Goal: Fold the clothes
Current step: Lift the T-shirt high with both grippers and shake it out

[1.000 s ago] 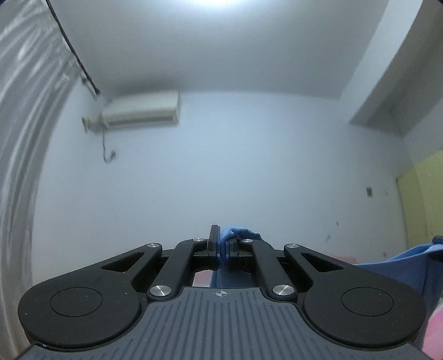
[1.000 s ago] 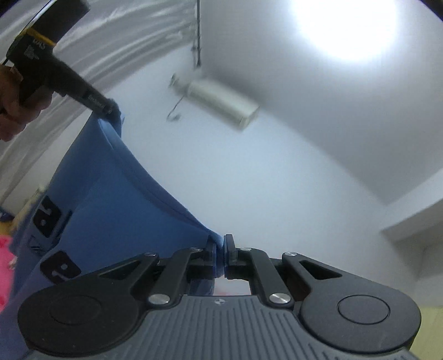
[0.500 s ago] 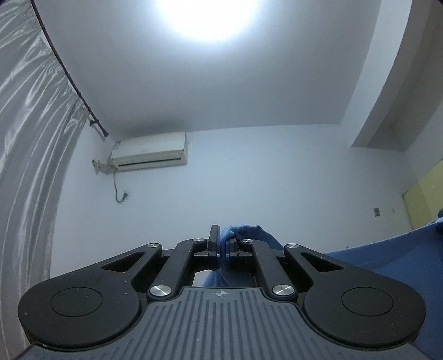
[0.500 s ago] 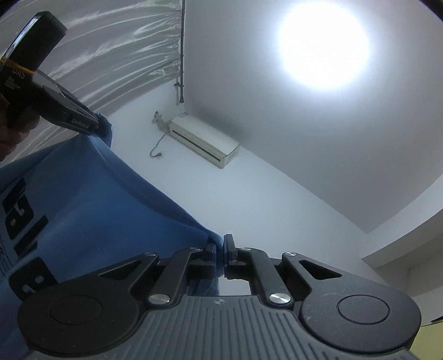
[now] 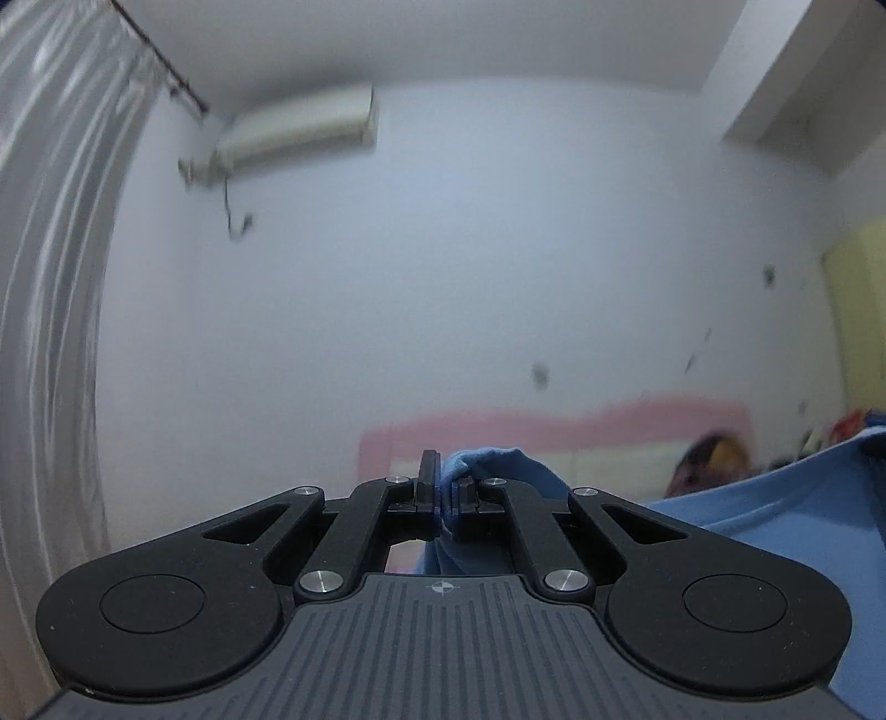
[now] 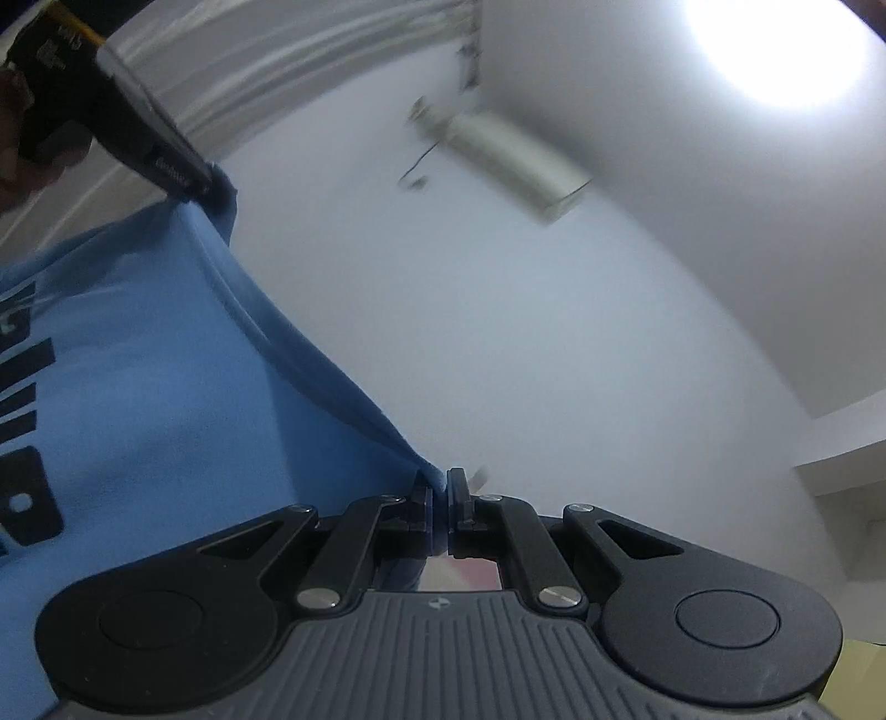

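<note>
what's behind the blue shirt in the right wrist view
Past the shirt edge show a wall, curtain and air conditioner. Whatever lies directly behind the cloth is covered.

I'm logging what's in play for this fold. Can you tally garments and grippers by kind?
Blue garment: 1
Grippers, both shut on it: 2 (left gripper, right gripper)
Total: 3

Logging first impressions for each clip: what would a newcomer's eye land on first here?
First, the blue shirt with black lettering, filling the left of the right wrist view and stretched taut between the left gripper at upper left and the right gripper at bottom centre, both clamped on its edge. Next, the glaring ceiling light at top right, and the wall air conditioner at upper left in the left wrist view.
</note>
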The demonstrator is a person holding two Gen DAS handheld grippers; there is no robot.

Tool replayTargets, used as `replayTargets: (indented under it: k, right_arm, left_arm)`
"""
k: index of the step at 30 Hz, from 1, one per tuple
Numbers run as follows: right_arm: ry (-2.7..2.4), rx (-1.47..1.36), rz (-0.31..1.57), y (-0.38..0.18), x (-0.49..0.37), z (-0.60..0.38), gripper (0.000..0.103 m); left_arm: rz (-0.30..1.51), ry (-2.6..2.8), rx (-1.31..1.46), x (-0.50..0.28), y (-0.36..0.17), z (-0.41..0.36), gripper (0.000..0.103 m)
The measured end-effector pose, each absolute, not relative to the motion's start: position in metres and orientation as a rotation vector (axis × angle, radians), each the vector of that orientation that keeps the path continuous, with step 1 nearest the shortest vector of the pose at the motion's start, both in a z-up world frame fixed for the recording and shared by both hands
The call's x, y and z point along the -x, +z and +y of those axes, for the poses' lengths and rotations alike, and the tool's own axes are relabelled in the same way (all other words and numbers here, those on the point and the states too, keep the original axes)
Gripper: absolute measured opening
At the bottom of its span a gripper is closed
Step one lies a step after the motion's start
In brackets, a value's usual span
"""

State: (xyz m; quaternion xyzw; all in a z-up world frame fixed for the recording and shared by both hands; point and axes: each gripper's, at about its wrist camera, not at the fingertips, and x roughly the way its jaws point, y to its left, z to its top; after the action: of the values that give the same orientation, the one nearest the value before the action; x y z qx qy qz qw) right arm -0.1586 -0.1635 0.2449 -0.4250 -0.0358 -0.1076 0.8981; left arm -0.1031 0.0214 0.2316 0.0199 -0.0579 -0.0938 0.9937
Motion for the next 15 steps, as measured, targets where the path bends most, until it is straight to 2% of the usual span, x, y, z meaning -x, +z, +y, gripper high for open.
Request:
replayTargets:
  k: [8, 15]
  right_arm:
    - [-0.158, 0.903, 0.099, 0.180, 0.002, -0.177, 0.005]
    - [-0.119, 0.836, 0.230, 0.131, -0.099, -0.186, 0.005]
  left_arm:
    - [0.035, -0.085, -0.069, -0.026, 0.159, 0.002, 0.003]
    - [0.131, -0.006, -0.144, -0.094, 0.089, -0.019, 0.005]
